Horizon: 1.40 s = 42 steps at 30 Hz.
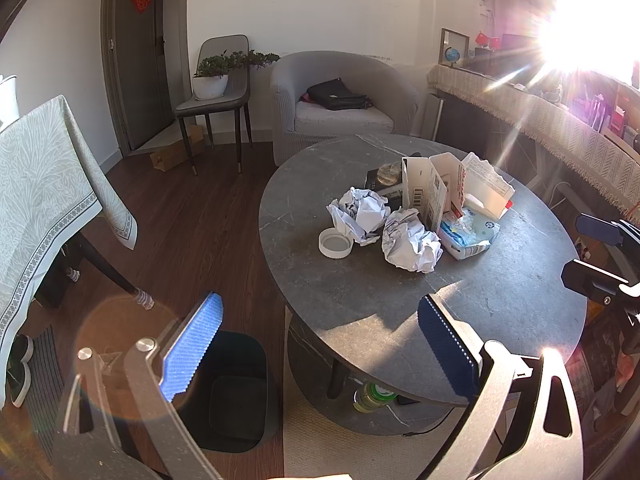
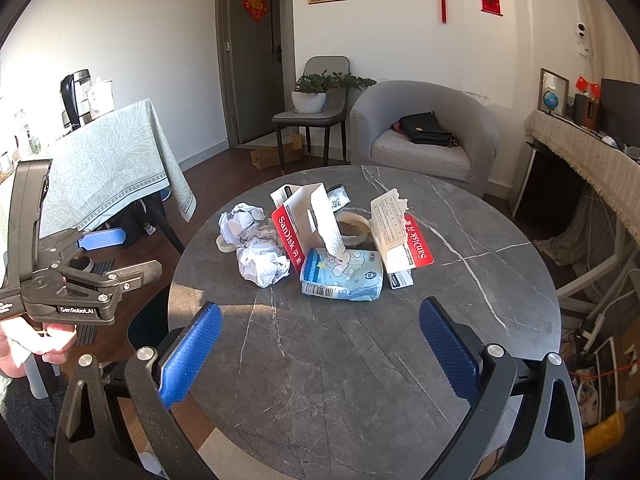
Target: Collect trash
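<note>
Left gripper [image 1: 320, 340] up close, blue pads spread wide with nothing between them, hovering over the near-left edge of the round table [image 1: 500, 300]; below it, on the floor just left of the table, stands the black bin [image 1: 236, 384]. Left of the table, a cloth-covered table [image 1: 44, 188]. On the round table the trash sits in a cluster past the middle: a white lid [image 1: 336, 243] at the cluster's left edge, then two paper balls, one [image 1: 360, 212] just behind the lid and another [image 1: 410, 240] nearer, to its right. Next, an upright torn carton [image 1: 428, 188] stands behind the second ball, and a wipes pack [image 1: 470, 232] lies flat just right of it, touching the carton's foot. From the other side, the right gripper [image 2: 320, 340] also hangs parted and empty above the near rim of the table [image 2: 360, 380], pointing at the wipes pack [image 2: 340, 276]; the paper balls [image 2: 260, 252] lie left of the pack, the red-and-white carton [image 2: 308, 220] stands behind it, a tape roll [image 2: 352, 226] behind that, and a second carton piece [image 2: 400, 236] on the pack's right. The left gripper [image 2: 120, 256] shows at the table's far left, jaws apart.
</note>
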{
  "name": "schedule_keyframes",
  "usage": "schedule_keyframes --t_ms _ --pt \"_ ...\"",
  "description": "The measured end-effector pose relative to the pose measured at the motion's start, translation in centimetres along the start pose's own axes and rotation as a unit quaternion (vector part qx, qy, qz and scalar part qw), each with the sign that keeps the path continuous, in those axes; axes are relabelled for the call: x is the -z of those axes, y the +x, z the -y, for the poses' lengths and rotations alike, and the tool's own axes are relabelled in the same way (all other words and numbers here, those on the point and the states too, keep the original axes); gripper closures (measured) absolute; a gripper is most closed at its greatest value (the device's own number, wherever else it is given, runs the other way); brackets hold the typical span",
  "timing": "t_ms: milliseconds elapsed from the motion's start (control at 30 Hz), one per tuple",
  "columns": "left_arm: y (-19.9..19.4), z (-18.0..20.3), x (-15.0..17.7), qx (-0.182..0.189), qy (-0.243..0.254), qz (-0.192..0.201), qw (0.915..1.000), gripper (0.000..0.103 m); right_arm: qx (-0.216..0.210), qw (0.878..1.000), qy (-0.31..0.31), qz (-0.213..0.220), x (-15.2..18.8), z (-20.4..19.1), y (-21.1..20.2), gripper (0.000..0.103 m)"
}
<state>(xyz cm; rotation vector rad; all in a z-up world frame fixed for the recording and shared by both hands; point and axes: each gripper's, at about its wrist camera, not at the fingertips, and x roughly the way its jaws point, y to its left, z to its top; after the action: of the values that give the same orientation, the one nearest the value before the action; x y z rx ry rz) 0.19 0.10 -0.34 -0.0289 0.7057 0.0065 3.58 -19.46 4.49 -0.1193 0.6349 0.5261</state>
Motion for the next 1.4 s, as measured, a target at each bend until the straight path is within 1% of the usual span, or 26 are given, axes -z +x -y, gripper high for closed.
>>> schedule_keyframes --t_ms 1200,1333,1400 --pt "0.1 0.04 0.13 0.002 0.001 -0.001 1.0 0.003 0.001 1.0 0.0 -0.001 0.02 0.03 0.09 0.003" --pt "0.06 0.04 0.1 0.007 0.0 0.001 1.0 0.003 0.0 1.0 0.001 -0.001 0.08 0.05 0.12 0.003" --pt "0.17 0.03 0.1 0.003 0.004 -0.001 1.0 0.003 -0.003 1.0 0.002 -0.003 0.11 0.09 0.15 0.003"
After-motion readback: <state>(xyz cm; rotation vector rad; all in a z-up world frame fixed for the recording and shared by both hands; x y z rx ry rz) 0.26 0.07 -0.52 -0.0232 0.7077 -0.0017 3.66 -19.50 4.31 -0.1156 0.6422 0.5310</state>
